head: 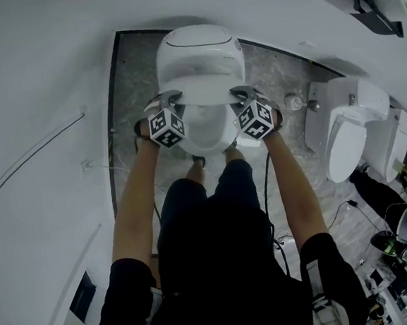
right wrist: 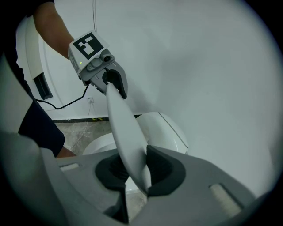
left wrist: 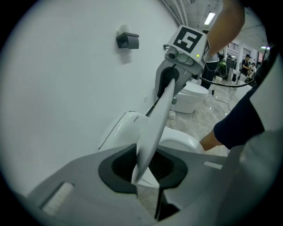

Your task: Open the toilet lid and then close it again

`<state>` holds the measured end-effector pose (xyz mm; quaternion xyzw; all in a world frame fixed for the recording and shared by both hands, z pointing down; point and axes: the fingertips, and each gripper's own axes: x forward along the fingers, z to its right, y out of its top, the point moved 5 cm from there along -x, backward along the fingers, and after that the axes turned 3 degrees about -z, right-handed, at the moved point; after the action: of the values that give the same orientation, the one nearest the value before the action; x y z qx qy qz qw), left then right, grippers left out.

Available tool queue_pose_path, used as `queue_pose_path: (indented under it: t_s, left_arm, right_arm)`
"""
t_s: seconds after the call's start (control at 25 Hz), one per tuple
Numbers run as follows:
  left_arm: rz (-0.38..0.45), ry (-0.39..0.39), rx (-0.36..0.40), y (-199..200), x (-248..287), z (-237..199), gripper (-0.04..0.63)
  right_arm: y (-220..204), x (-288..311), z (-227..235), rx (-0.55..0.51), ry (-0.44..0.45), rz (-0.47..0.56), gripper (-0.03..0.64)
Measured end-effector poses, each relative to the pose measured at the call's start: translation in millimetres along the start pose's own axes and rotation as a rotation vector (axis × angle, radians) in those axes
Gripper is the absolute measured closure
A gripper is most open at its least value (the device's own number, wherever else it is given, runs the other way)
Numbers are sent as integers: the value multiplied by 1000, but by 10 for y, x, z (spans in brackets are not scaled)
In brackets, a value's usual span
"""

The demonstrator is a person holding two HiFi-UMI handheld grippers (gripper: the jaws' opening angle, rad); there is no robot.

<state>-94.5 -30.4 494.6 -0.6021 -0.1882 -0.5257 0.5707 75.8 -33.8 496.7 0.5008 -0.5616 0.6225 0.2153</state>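
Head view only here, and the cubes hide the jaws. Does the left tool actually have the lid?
Observer: Yes. In its own view, the left tool has the lid's edge clamped in its jaws.
Operator: And the right one?
Observer: Same there: the right tool is shut on the lid's opposite edge.
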Motion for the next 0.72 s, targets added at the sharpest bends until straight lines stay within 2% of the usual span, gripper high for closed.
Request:
queue_pose_path:
  t_s: [0.16,0.56,0.72]
  left_arm:
    - [-8,-32,33,-74,-22,144,526]
    - [-22,-34,47,-238,-81,413,511]
    - [-27,-38,39,-299,-92,519,503]
  right_arm:
    - [-75,-1,-176,-13,-31,-6,543]
    - [-169,15,-477,-38,-76,-44,513]
    - [-238,-90,-588,-11,-140,-38,433]
